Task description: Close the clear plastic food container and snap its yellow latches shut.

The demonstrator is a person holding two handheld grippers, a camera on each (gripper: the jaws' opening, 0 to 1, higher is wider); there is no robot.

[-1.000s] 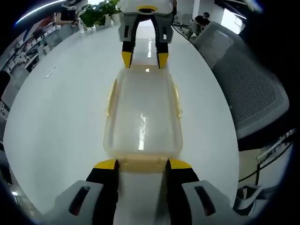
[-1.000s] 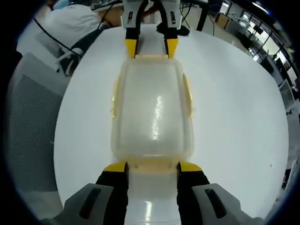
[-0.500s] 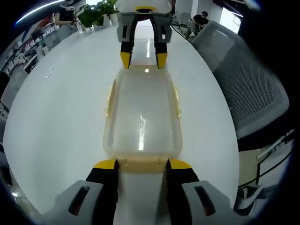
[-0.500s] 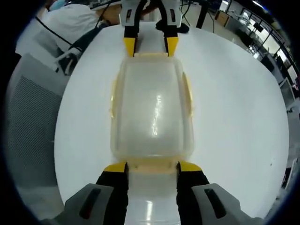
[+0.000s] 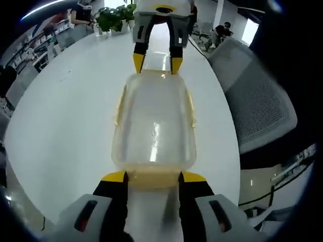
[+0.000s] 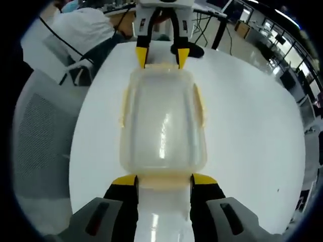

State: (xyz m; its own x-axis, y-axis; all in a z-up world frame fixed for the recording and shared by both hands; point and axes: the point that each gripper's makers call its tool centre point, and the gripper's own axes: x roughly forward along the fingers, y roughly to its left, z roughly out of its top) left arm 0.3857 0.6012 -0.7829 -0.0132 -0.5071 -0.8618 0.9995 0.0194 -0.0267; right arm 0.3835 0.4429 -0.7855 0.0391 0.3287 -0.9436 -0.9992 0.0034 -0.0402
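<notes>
Both tools, left tool (image 5: 150, 176) and right tool (image 6: 162, 179), stood spread at the clear plastic food container's (image 5: 153, 128) ends; pressing each yellow end latch (image 5: 151, 177) squarely looked wise.

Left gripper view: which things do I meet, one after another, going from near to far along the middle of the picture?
Left gripper → near yellow latch → clear container → right gripper → white table → potted plants.

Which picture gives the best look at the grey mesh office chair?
The left gripper view: the grey mesh office chair shows its whole woven backrest beside the white round table. In the right gripper view the chair sits dimmer at the edge, its weave hard to make out.
</notes>
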